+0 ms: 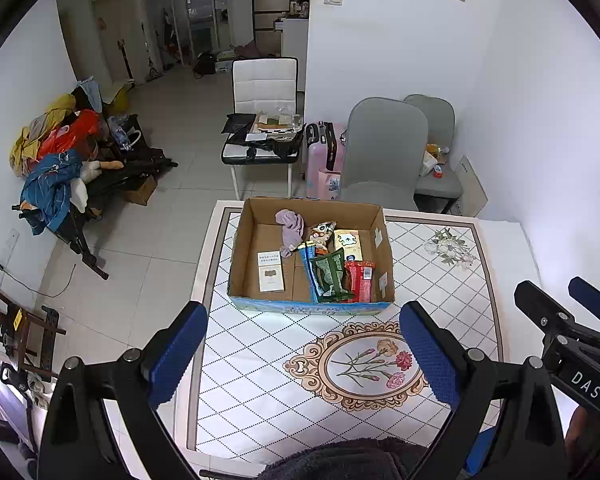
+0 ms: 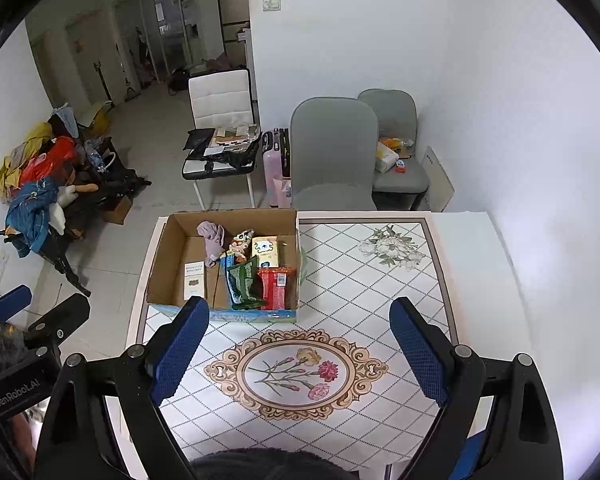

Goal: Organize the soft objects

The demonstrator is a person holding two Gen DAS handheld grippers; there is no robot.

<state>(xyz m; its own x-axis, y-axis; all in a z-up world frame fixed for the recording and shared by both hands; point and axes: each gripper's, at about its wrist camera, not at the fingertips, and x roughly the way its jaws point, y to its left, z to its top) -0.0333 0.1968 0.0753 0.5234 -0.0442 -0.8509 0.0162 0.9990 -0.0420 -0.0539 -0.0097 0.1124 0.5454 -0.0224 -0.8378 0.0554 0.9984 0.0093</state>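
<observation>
An open cardboard box (image 1: 240,248) (image 2: 160,264) stands at the table's far left. Inside lie a purple cloth (image 1: 290,230) (image 2: 212,236), a green snack bag (image 1: 330,276) (image 2: 242,284), a red packet (image 1: 362,280) (image 2: 276,288), a yellow tissue pack (image 1: 348,244) (image 2: 266,252) and a white card (image 1: 271,272) (image 2: 194,280). My left gripper (image 1: 303,307) (image 2: 50,298) hovers open just short of the box, nothing between its blue pads. My right gripper (image 2: 299,304) (image 1: 552,286) is beside it, also open and holding nothing.
The table (image 1: 340,400) (image 2: 380,280) wears a diamond-patterned cloth with flower prints. Two grey chairs (image 1: 384,152) stand behind it, with a pink suitcase (image 1: 320,156) and a loaded white chair (image 1: 260,92). Clothes are heaped (image 1: 60,152) by the left wall. Dark fuzzy fabric (image 1: 340,460) fills the bottom edge.
</observation>
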